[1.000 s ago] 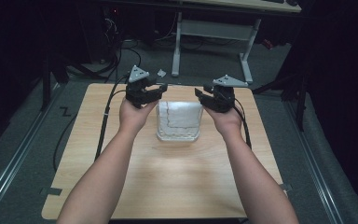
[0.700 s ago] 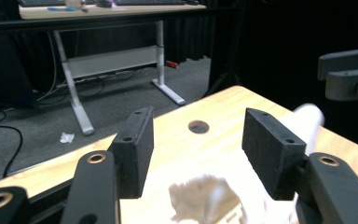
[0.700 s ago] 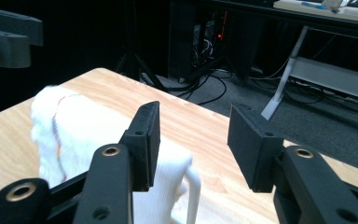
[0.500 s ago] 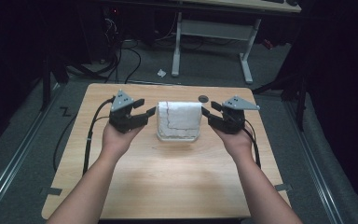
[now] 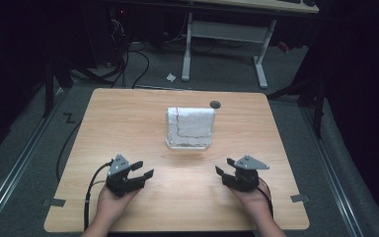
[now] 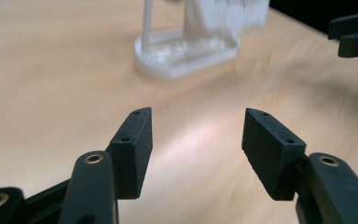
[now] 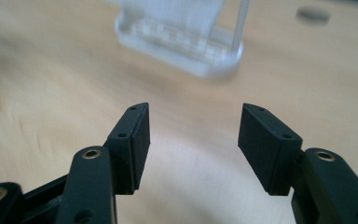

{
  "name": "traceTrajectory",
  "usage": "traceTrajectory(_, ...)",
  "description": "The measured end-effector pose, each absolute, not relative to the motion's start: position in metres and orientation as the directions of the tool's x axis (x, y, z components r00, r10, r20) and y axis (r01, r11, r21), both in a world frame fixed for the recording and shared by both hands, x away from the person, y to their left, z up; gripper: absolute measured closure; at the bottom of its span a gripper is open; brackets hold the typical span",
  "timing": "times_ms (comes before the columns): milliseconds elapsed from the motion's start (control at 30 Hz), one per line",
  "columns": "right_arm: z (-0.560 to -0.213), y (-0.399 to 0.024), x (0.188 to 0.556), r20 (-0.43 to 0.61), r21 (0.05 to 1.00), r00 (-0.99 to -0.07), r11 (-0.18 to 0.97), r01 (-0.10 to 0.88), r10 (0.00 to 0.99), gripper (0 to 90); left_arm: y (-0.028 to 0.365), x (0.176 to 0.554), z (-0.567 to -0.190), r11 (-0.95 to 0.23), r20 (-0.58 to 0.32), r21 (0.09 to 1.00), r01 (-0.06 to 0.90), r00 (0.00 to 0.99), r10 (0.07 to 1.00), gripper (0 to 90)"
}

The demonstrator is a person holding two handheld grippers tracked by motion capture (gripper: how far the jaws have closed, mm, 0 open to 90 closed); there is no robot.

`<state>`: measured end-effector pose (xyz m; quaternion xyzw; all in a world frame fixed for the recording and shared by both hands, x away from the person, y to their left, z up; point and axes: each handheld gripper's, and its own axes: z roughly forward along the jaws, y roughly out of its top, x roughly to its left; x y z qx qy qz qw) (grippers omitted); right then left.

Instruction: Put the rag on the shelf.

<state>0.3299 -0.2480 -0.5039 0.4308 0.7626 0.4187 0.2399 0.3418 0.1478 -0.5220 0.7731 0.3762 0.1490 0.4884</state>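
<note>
- Table (image 5: 128, 123): pale wood-grain top, rounded corners, small dark disc (image 5: 215, 104) near the far edge.
- Stand (image 5: 189, 143): clear plastic, oblong base, upright posts; sits mid-table toward the far side.
- Cloth (image 5: 191, 122): white, nubbly, dark wavy edging; draped over the stand.
- Left gripper (image 5: 143, 171): black jaws spread wide, holding nothing, near front-left edge.
- Right gripper (image 5: 223, 167): jaws likewise wide apart, empty, near front-right.
</note>
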Motion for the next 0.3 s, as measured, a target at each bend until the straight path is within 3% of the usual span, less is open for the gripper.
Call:
traceTrajectory(133,-0.523,-0.248,0.319,-0.026,0.810,-0.525,0.326,0.488,0.851,43.1,0.152,0.348,-0.525,-0.252,-0.149,0.841,0.479,0.653,0.743,44.8)
traceTrajectory(300,-0.525,-0.248,0.323,0.016,0.818,-0.522,0.289,0.497,0.853,42.8,0.148,0.352,-0.531,-0.239,-0.184,0.834,0.498,0.659,0.729,42.6)
